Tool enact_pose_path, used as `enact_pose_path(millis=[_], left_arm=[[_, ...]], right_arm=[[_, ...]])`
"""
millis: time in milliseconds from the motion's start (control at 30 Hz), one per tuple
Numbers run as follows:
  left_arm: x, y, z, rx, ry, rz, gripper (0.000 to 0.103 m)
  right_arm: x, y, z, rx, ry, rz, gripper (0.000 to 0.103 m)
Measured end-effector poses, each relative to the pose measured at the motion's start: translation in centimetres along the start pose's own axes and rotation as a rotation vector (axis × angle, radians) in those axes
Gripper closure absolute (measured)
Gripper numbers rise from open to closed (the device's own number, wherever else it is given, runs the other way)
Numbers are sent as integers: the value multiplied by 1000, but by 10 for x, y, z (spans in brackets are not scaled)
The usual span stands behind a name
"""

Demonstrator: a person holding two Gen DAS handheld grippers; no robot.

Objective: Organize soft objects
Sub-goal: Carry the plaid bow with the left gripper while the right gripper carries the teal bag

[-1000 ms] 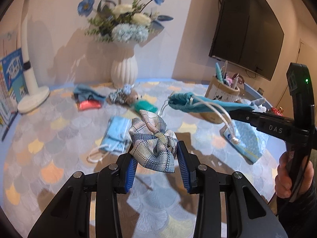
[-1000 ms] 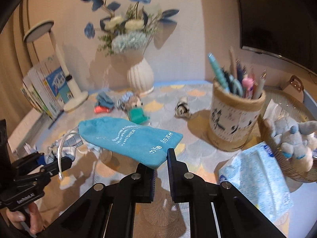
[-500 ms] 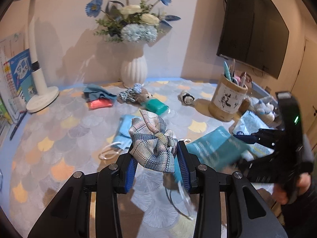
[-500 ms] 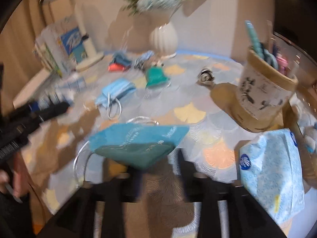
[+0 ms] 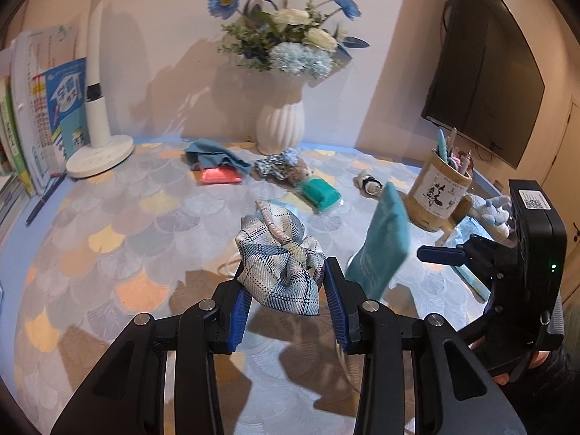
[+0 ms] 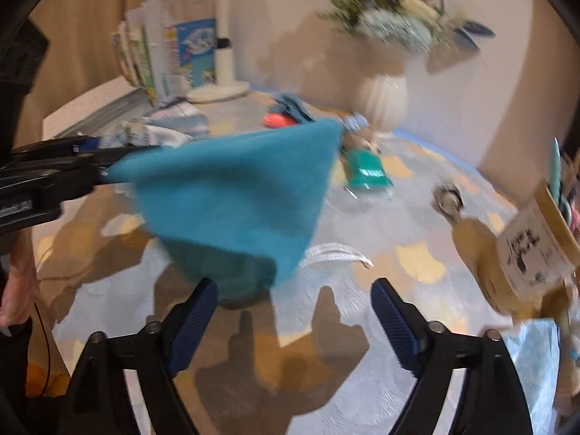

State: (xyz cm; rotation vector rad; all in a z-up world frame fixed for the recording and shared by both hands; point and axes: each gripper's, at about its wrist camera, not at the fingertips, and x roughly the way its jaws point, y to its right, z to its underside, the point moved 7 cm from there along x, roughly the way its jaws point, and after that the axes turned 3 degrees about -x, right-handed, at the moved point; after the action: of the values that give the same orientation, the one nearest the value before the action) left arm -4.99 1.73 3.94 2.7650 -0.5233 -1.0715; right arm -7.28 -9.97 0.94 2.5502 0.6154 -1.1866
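My left gripper [image 5: 286, 297] is shut on a plaid cloth bow [image 5: 281, 261] and holds it above the table. My right gripper [image 6: 293, 311] is open with its jaws wide apart. A teal drawstring pouch [image 6: 239, 199] is loose and blurred just ahead of its fingers, over the table; it also shows in the left wrist view [image 5: 384, 246], beside the right gripper [image 5: 435, 253]. Its white cord [image 6: 337, 253] trails below it.
On the scalloped tablecloth [image 5: 108, 253] lie a teal cloth on a red pouch [image 5: 217, 166], a scrunchie [image 5: 275, 165] and a green pack [image 5: 320, 192]. A white vase [image 5: 279, 127], lamp base [image 5: 99, 154], books [image 5: 32, 116] and pen holder [image 5: 442, 188] stand around. A tissue pack [image 6: 536, 362] lies right.
My right gripper has opened and let go of the teal pouch, which now drops, tumbling. My left gripper still holds the plaid bow and has risen slightly.
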Motion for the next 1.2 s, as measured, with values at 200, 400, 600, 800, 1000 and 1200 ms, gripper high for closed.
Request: enact_pose_path(millis=[200, 400, 600, 800, 1000, 1200], left_arm=[[-7, -18, -1, -28, 17, -13, 68], [-8, -29, 0, -45, 17, -25, 68], [-7, -35, 0, -51, 16, -24, 68], [-5, -44, 6, -53, 2, -27, 67], [27, -50, 39, -56, -167, 46, 54], [56, -36, 51, -16, -233, 10, 25]], right_arm=[[23, -5, -15, 44, -22, -56, 5], [77, -17, -19, 53, -176, -134, 4], [85, -28, -22, 66, -161, -121, 4], [89, -28, -30, 102, -143, -83, 27], [79, -15, -29, 148, -118, -83, 75], [61, 6, -14, 200, -108, -37, 78]])
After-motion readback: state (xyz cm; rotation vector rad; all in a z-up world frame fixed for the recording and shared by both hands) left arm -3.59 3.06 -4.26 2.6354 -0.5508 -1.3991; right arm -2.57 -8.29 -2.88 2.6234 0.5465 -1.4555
